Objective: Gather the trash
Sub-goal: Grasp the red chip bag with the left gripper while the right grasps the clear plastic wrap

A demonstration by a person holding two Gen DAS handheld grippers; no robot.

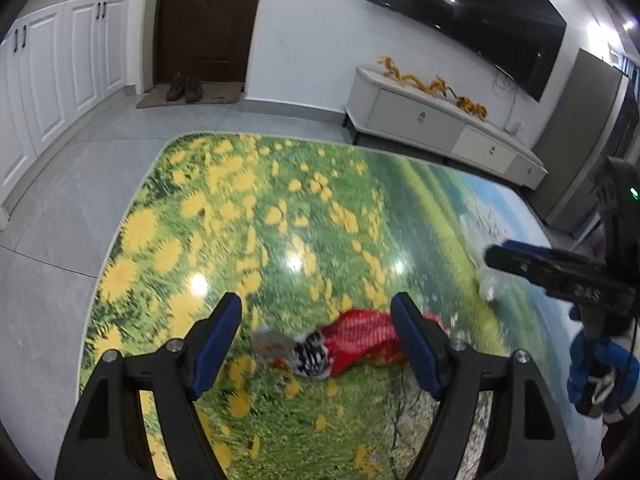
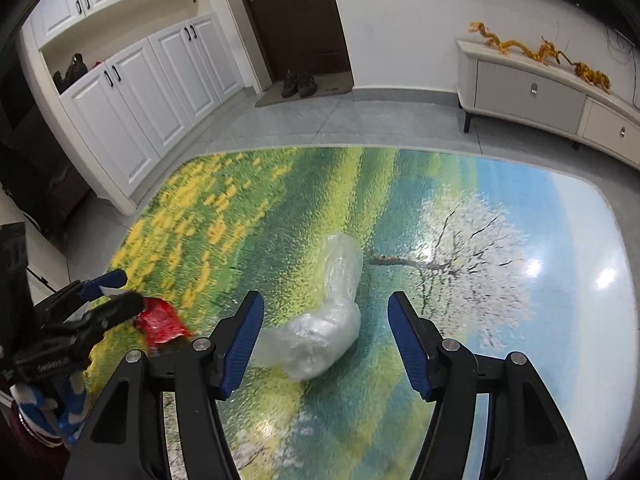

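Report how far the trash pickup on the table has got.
Done: nothing collected yet, as far as these views show. In hand: the left hand-held gripper is open over the red wrapper, and the right hand-held gripper is open over the clear plastic bag; neither pinches its piece. Left: grip both, lift them off the table and bin them; no bin is in view.
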